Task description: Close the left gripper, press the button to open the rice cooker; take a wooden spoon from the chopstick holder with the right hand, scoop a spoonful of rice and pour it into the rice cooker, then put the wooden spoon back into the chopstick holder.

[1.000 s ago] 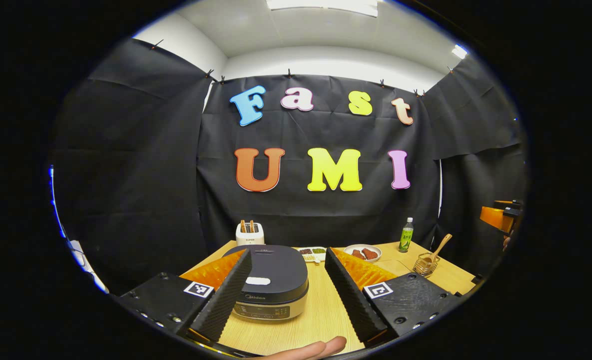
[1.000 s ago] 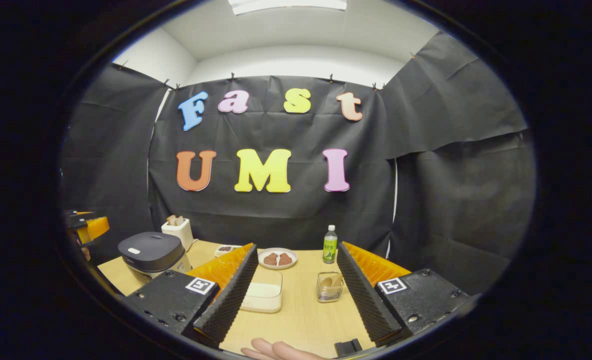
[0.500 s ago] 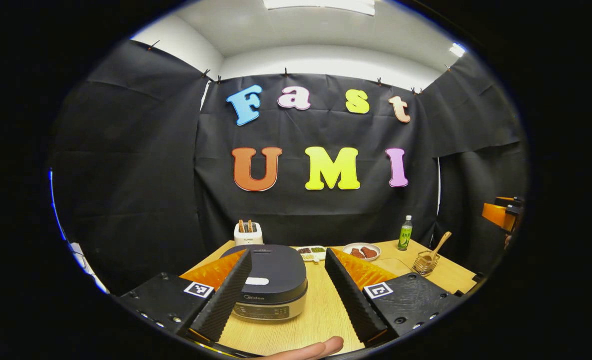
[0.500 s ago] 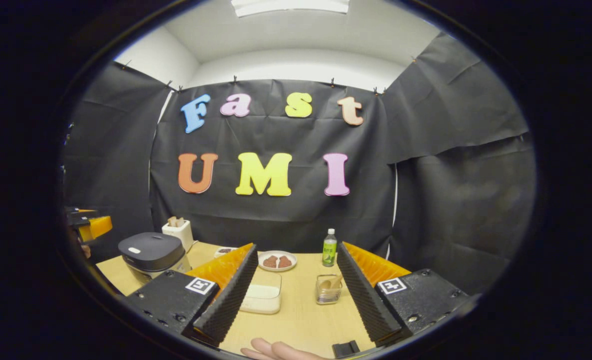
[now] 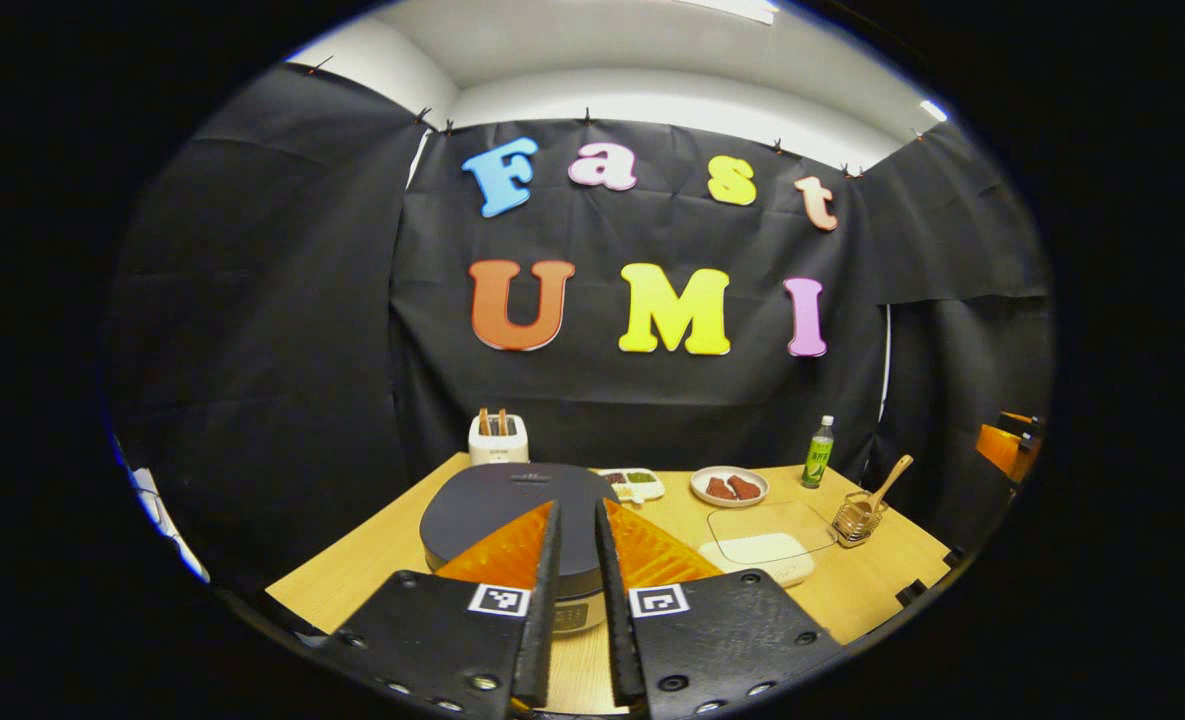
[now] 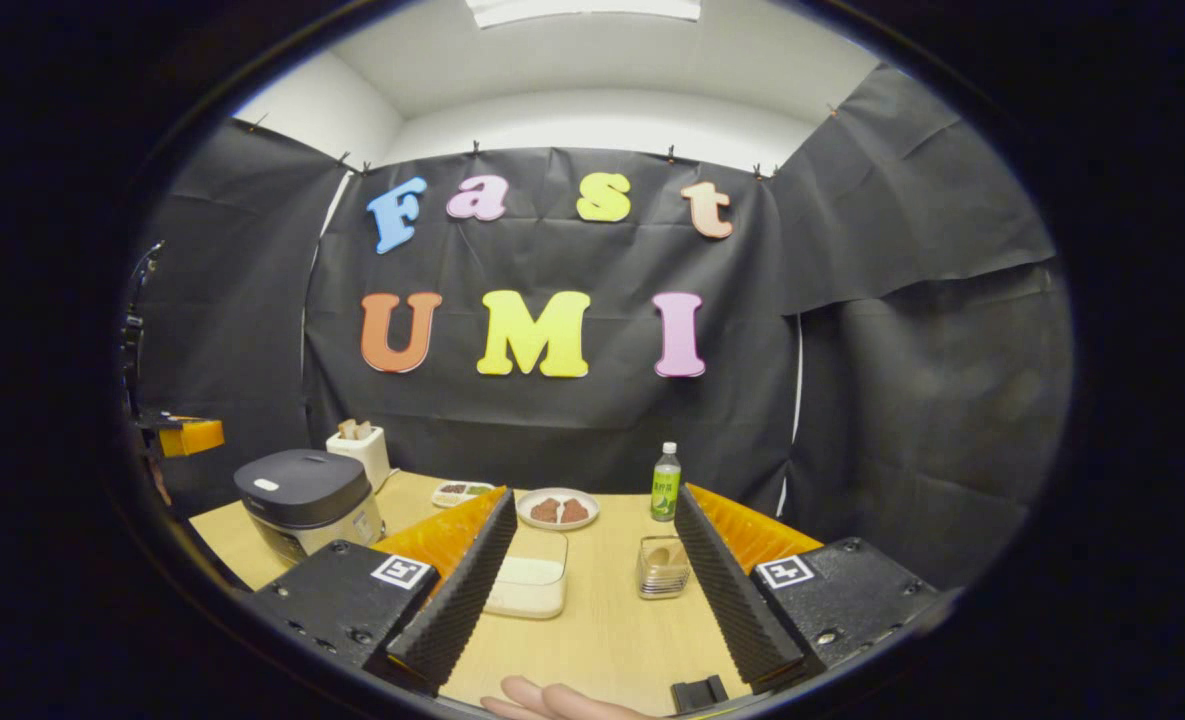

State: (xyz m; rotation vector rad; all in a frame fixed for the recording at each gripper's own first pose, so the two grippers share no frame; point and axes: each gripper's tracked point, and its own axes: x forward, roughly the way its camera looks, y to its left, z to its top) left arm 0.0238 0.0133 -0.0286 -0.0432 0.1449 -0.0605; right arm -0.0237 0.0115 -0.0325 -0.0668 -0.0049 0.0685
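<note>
The rice cooker [image 5: 512, 500] stands with its dark lid down, just ahead of and below my left gripper [image 5: 576, 510], whose fingers stand nearly together with nothing between them. The cooker [image 6: 302, 490] also sits at the table's left in the right gripper view. A wire chopstick holder [image 5: 855, 520] at the right holds the wooden spoon [image 5: 890, 478], handle leaning up. A clear box of rice [image 5: 757, 548] lies beside it. My right gripper [image 6: 594, 495] is open and holds nothing; the rice box [image 6: 527, 585] and the holder [image 6: 664, 567] lie between its fingers, farther off.
Along the back of the wooden table [image 6: 602, 640] stand a white toaster [image 5: 498, 440], a small divided tray [image 5: 632, 483], a plate of brown food [image 5: 729, 487] and a green bottle [image 5: 818, 452]. A person's fingertips [image 6: 552, 700] show at the bottom edge.
My left gripper's fingers have come together from wide open, and it has risen and moved closer over the cooker. The right gripper has hardly moved.
</note>
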